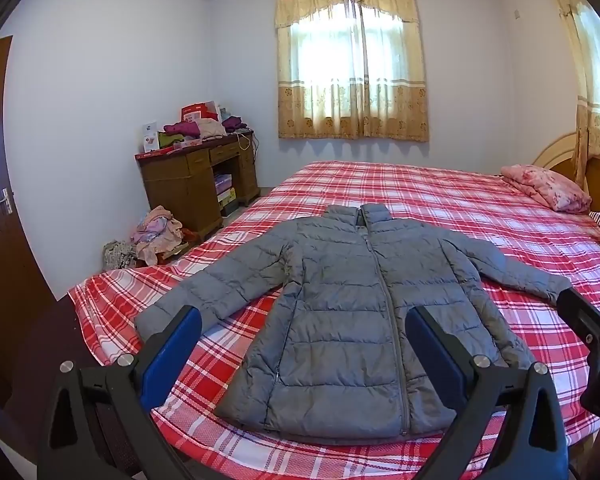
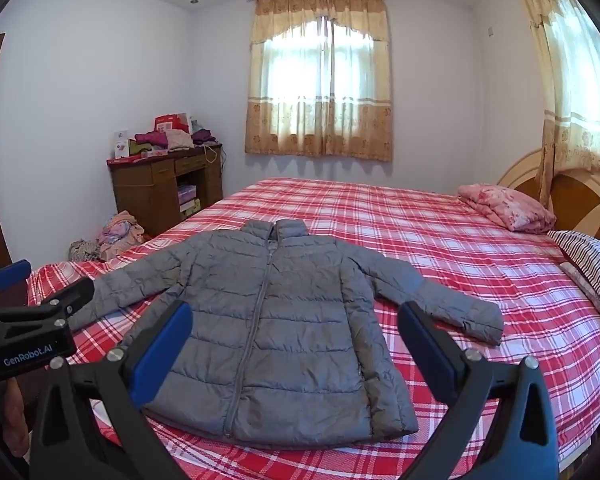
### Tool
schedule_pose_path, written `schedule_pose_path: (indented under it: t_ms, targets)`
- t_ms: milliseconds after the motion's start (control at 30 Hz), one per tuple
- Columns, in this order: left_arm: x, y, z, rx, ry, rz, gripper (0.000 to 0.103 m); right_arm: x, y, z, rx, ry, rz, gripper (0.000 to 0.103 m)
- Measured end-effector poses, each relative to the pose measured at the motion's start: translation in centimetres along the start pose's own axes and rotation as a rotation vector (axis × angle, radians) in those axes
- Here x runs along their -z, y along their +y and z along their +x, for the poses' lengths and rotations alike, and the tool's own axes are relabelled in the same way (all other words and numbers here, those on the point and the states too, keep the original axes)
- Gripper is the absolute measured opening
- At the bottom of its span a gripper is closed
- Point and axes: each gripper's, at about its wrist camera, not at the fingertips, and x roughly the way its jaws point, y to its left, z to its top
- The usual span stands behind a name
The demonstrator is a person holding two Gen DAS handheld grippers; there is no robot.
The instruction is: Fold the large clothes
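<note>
Before you lies the bed (image 1: 440,200), its red plaid sheet spread flat, and the grey puffer jacket (image 1: 340,300) lies on the near part of it, front up, zipped, collar toward the window (image 1: 352,76), both sleeves stretched out sideways. A pink folded blanket (image 1: 548,188) sits by the headboard, well apart from the jacket. Your left gripper (image 1: 304,348) hangs above the jacket's hem with its jaws spread wide, holding nothing (the blue pads touch no cloth). Your right gripper (image 2: 296,344) stands just the same, wide apart and empty, over the lower half of the jacket.
</note>
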Motion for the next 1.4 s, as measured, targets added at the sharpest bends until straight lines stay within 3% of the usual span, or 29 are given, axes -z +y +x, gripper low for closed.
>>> schedule_pose_path:
  t_ms: [1400]
  targets:
    - [0.8,0.1,1.4,-0.004,0.028,0.004,0.102,0.9,0.4,1.1,0.000,0.037,0.020,0.103]
